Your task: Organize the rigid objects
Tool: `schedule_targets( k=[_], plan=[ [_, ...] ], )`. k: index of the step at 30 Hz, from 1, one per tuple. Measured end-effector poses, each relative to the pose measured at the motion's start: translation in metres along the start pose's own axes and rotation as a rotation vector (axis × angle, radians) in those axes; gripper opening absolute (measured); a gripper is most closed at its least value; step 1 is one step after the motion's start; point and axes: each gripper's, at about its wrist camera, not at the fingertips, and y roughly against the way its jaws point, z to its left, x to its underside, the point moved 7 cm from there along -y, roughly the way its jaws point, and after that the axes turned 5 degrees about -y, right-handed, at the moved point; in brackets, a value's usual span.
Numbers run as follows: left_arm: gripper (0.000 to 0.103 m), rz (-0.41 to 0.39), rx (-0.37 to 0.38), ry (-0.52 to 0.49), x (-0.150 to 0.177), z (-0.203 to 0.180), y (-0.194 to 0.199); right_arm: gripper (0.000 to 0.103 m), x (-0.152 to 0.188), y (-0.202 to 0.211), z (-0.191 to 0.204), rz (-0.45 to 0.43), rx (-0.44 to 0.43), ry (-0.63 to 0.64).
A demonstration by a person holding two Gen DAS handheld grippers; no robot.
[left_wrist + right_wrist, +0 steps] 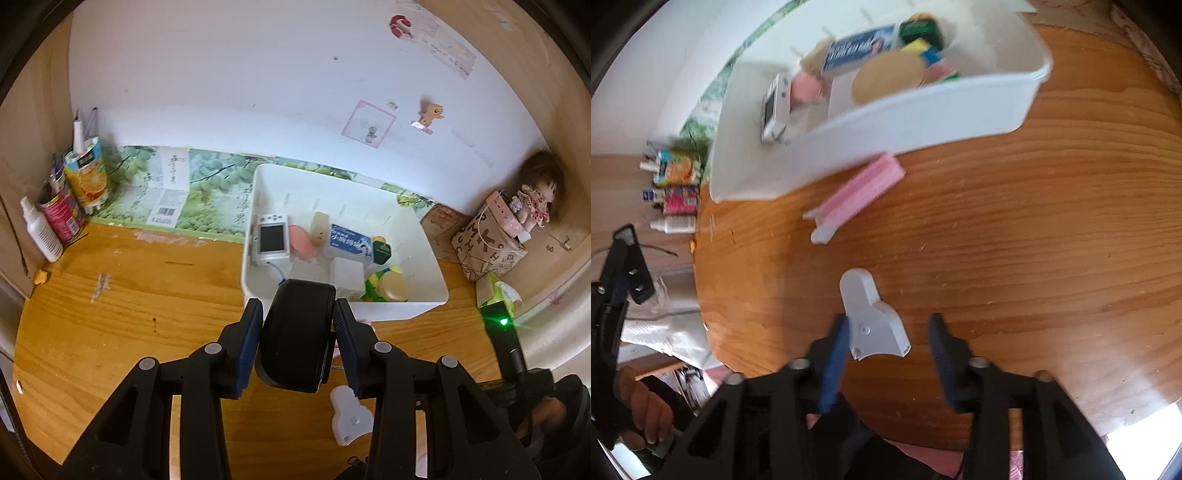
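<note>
A white spray bottle (41,232) and printed cans (86,177) are standing far left of the jaws; a doll (535,201) is sitting far right.

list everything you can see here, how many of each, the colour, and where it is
bin: 1, white, on the table against the wall
camera: 1, white, in the bin, left end
boxed product: 1, blue and white, middle of the bin
puzzle cube: 1, multicoloured, bin's front right
pink case: 1, pink, on the table by the bin's front wall
white plastic piece: 1, white, on the table between the right gripper's jaws
spray bottle: 1, white, far left
doll: 1, brown-haired, right corner
black device: 1, black, in the left gripper
left gripper: shut on the black device
right gripper: open
</note>
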Motion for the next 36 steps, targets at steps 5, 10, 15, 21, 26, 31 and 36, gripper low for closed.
schedule_targets(
  k=[5, 10, 15, 21, 26, 31, 36],
  plan=[
    [0.043, 0.011, -0.011, 0.006, 0.008, 0.015, 0.005, 0.066, 0.014, -0.030, 0.013, 0.063, 0.044, 0.031],
    [0.043, 0.018, -0.012, -0.005, 0.011, 0.029, 0.011, 0.072, 0.025, -0.059, 0.019, 0.106, 0.095, 0.030],
    [0.043, 0.016, -0.003, -0.017, 0.008, 0.043, 0.014, 0.078, 0.029, -0.074, 0.024, 0.112, 0.147, 0.015],
    [0.043, 0.028, 0.018, -0.031, 0.004, 0.052, 0.008, 0.079, 0.031, -0.087, 0.033, 0.111, 0.216, 0.015],
    [0.043, 0.039, 0.043, -0.046, 0.002, 0.054, 0.002, 0.079, 0.034, -0.097, 0.037, 0.116, 0.287, 0.025],
    [0.043, 0.043, 0.061, -0.057, -0.002, 0.052, -0.002, 0.077, 0.035, -0.100, 0.040, 0.109, 0.349, 0.049],
    [0.043, 0.046, 0.069, -0.063, -0.005, 0.051, -0.006, 0.062, 0.035, -0.100, 0.042, 0.100, 0.397, 0.098]
  ],
)
